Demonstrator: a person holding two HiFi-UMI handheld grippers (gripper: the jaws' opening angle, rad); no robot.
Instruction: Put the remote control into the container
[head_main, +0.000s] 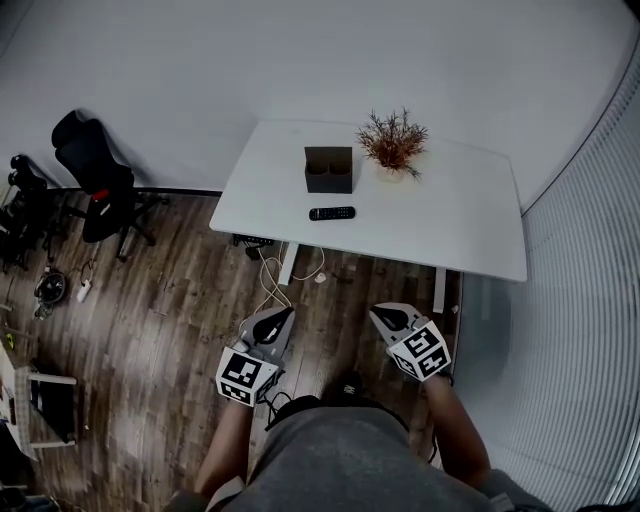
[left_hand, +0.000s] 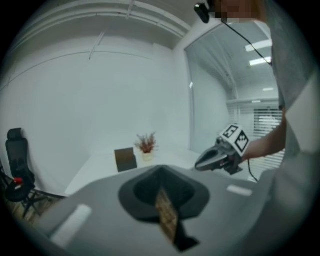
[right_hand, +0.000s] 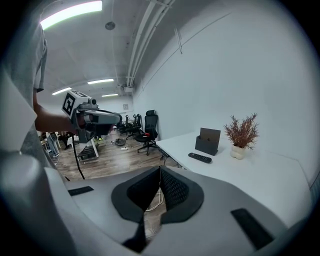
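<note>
**Both grippers clenched and empty; remote lies on table, not in container**

Head view, looking down: a person stands on a wood floor (head_main: 180, 300), short of a white table (head_main: 460, 235). The L gripper (head_main: 284, 316) and R gripper (head_main: 380, 314) are held low in front of the body. Their tips aim fwd toward the table, well apart from everything on it. Each gripper's jaws are pressed together w/ nothing between them. This is prob. a neutral carry pose, since nothing is in reach to grasp.

The remote (head_main: 332, 213) lies flat on the table near the front edge, its long side parallel to that edge. Its narrow sides are free, so jaws coming from above could likely pinch across its width.

Behind it, w/ a small gap, stands the container (head_main: 329, 169), a dark open-top box. A dried plant (head_main: 392, 140) in a pale pot sits just right of the container, so a drop-in looks safer from the front or left.

Task not begun: the remote is untouched. A black chair (head_main: 95, 175) stands off to the left.
</note>
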